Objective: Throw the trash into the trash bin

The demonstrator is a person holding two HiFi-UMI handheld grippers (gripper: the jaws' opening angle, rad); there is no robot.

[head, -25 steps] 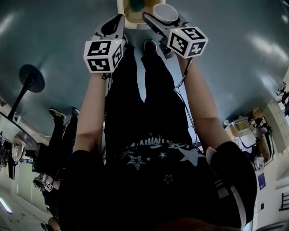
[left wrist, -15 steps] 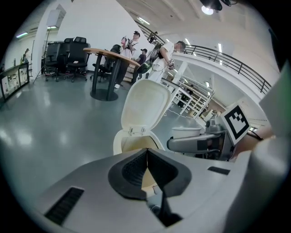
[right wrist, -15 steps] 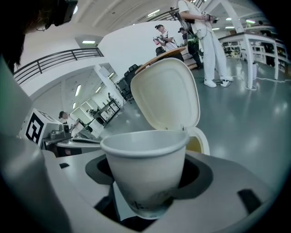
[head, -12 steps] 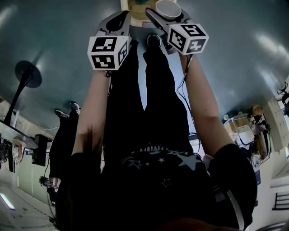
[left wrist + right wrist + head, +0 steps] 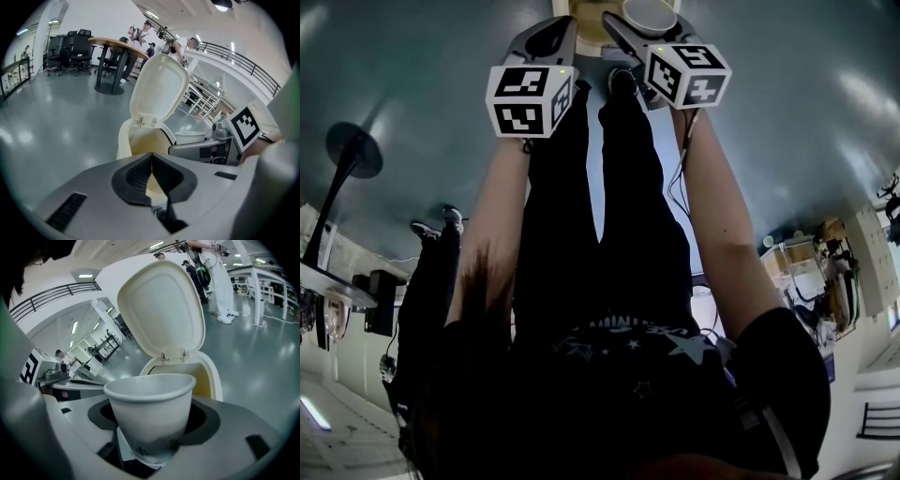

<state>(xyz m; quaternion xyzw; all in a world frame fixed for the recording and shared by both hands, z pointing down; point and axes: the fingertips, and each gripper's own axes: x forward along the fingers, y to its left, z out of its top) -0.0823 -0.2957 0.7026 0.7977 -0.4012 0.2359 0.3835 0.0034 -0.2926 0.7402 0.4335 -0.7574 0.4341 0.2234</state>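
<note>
R gripper (image 5: pixel 150 439) clamped on white paper cup (image 5: pixel 149 399): cup upright, mouth up, jaws wide round its lower wall. L gripper (image 5: pixel 151 161) alongside, jaws together, nothing btwn them. Just beyond both: cream trash bin (image 5: pixel 212 376), lid (image 5: pixel 161 305) flipped up, mouth open toward the cup. Far bkgd: round table (image 5: pixel 115 44). Step in hand, prob.: bringing cup to the bin. Next move needs cup fully over the opening, clear of the rim, then jaws let go.
</note>
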